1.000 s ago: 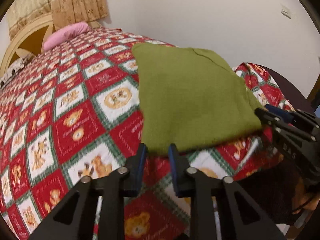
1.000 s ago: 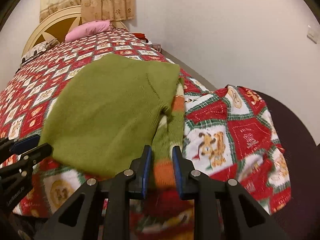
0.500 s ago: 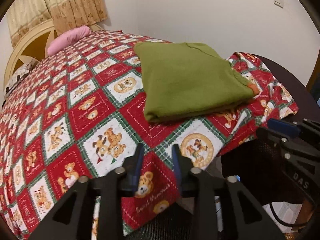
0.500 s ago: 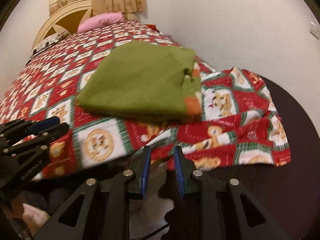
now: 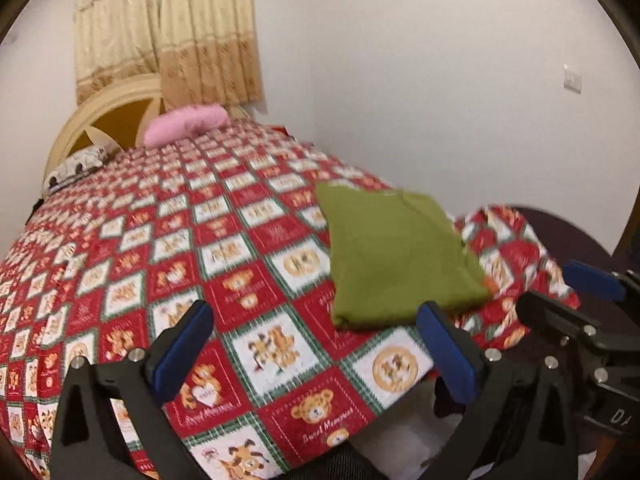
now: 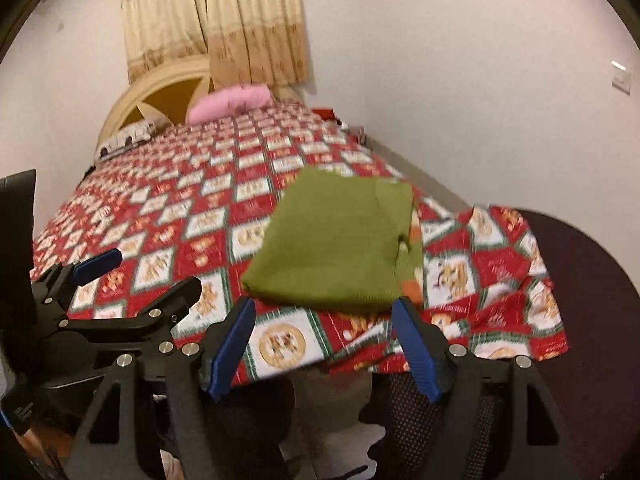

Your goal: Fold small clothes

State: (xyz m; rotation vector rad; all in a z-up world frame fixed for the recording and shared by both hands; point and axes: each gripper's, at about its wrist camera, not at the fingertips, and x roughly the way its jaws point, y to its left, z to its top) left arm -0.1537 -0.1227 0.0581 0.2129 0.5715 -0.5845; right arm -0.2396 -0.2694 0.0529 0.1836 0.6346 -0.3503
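Observation:
A folded green knit garment [image 5: 396, 256] [image 6: 340, 248] with an orange cuff at its near right corner lies on the red patchwork bedspread [image 5: 200, 264] [image 6: 168, 216] near the bed's foot. My left gripper [image 5: 316, 328] hovers short of it, jaws opening wide, nothing between them. My right gripper [image 6: 326, 328] hangs just before the garment's near edge, jaws opening, nothing between them either. Each gripper shows in the other's view: the right gripper [image 5: 560, 292] and the left gripper [image 6: 136, 276].
A pink pillow [image 5: 186, 126] and a patterned pillow [image 5: 76, 168] lie by the cream headboard [image 6: 160, 96] under beige curtains. A white wall runs along the bed's right side. A dark round surface [image 6: 592, 280] sits under the bedspread's right corner.
Both grippers let go of the green garment's near edge, pulled back and up from the bed, and their jaws spread wide. The garment now rests folded on the bedspread.

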